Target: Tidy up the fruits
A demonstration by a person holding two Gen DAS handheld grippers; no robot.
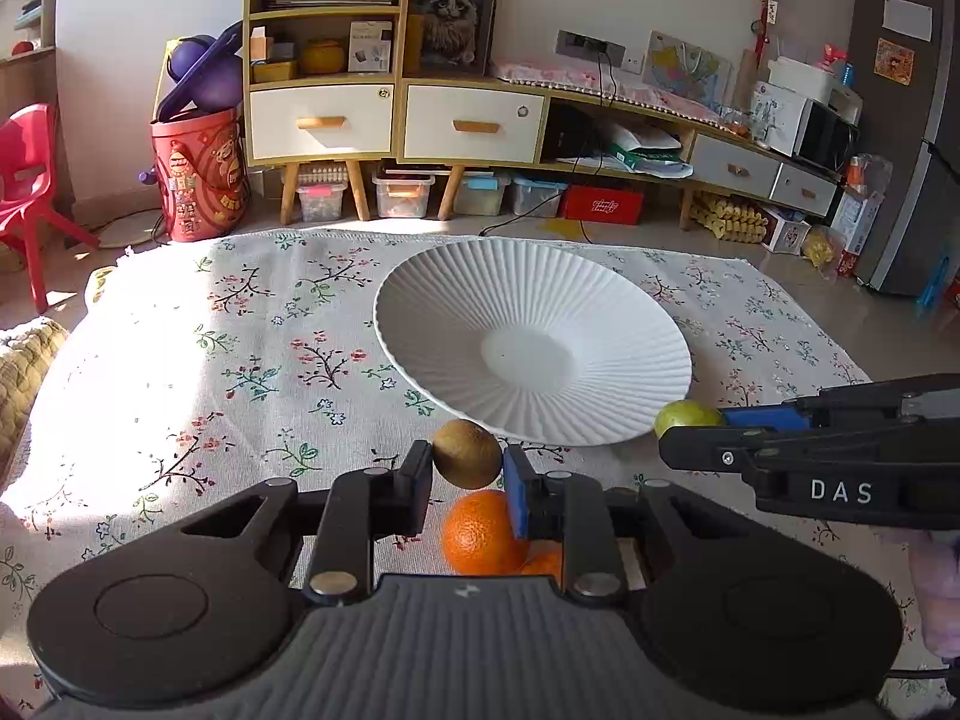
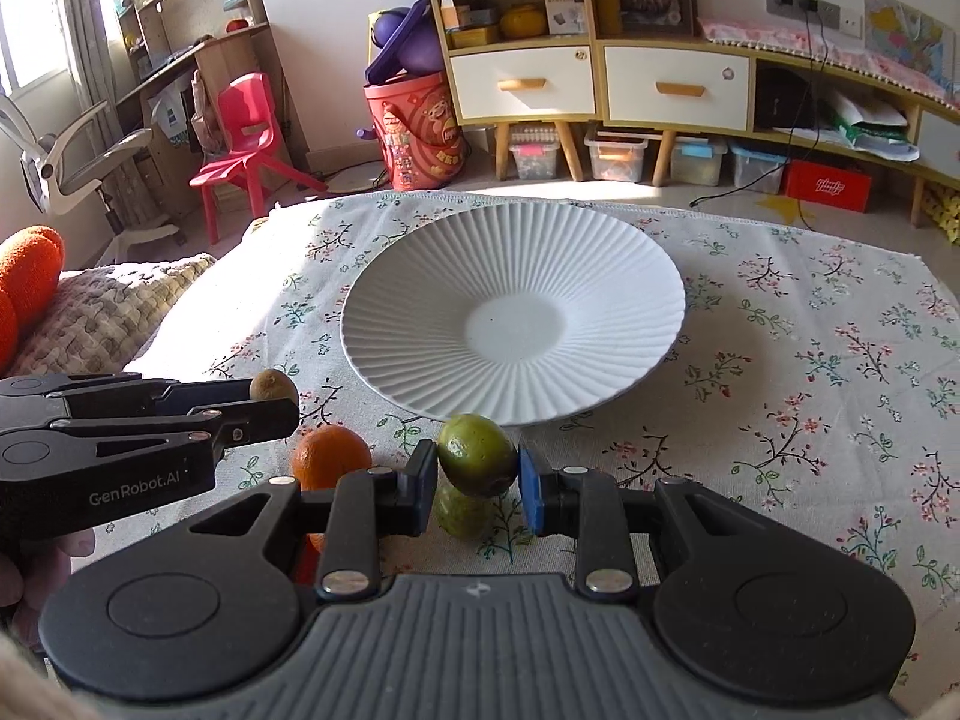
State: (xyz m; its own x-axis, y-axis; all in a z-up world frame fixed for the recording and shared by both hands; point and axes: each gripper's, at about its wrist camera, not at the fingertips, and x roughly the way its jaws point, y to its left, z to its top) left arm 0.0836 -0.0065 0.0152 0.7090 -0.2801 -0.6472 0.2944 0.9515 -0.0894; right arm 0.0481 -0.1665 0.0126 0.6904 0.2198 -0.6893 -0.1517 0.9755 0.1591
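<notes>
Left claw point(image 1: 467, 483) pinching a kiwi point(image 1: 467, 455) between its two pads, fruit lifted clear of the cloth, just short of the plate's near rim. Grip is across the kiwi's middle, probably so it won't roll out on the way over. Right claw point(image 2: 477, 483) pinching a green fruit point(image 2: 477, 462), likewise raised, also just before the plate's near rim; the left wrist view shows it at the plate's near-right edge.

Below the left claw, an orange point(image 1: 480, 531) sits on the table, nearer than the plate, with a bit of a second orange piece point(image 1: 546, 564) beside it. Under the right claw lies another green fruit point(image 2: 459, 513), not yet picked.

White ribbed plate point(image 1: 456, 294) has nothing in it, centred on the floral tablecloth point(image 1: 240, 360). Judgement: both claws hold their fruit at the plate's front so each can drop straight in; task early, no fruit delivered yet. Risk: two claws converging on one plate could bump.

Beyond the plate, shelving and a red chair point(image 2: 246, 144).
</notes>
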